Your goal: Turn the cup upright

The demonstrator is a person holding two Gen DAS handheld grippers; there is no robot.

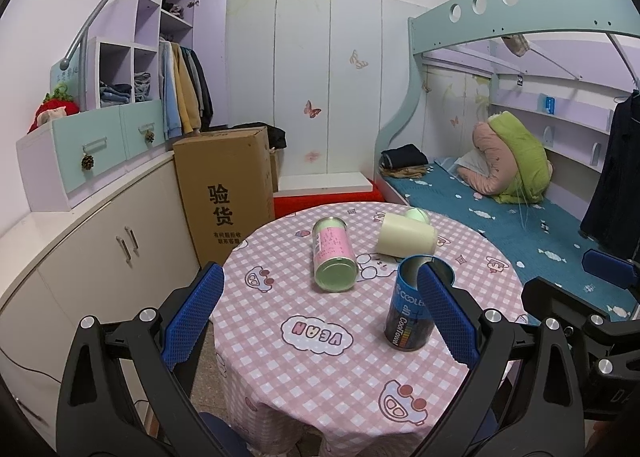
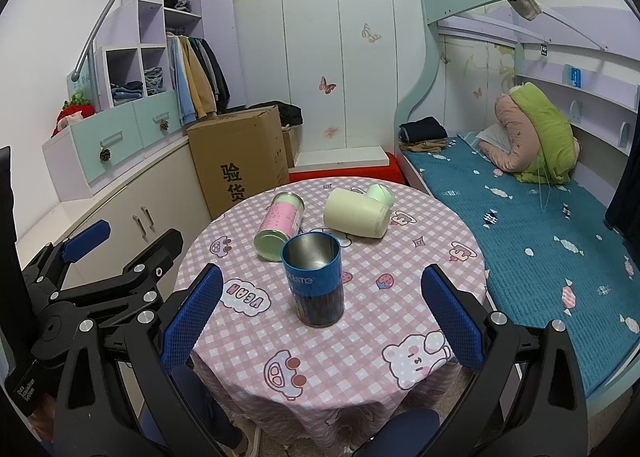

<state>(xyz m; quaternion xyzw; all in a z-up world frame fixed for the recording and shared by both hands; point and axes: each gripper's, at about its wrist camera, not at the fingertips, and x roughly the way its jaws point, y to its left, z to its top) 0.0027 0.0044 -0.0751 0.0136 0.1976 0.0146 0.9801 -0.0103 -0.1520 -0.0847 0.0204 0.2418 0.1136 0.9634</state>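
A blue metal cup stands upright, mouth up, on the round table with a pink checked cloth; it also shows in the left wrist view. A pink and green cup lies on its side behind it, also in the right wrist view. A cream cup lies on its side beside a small green cup. My right gripper is open with the blue cup between and just beyond its fingers. My left gripper is open and empty, left of the blue cup.
A cardboard box stands left of the table beside low cabinets. A bunk bed with a teal mattress runs along the right. The right gripper's body shows at the right edge of the left wrist view.
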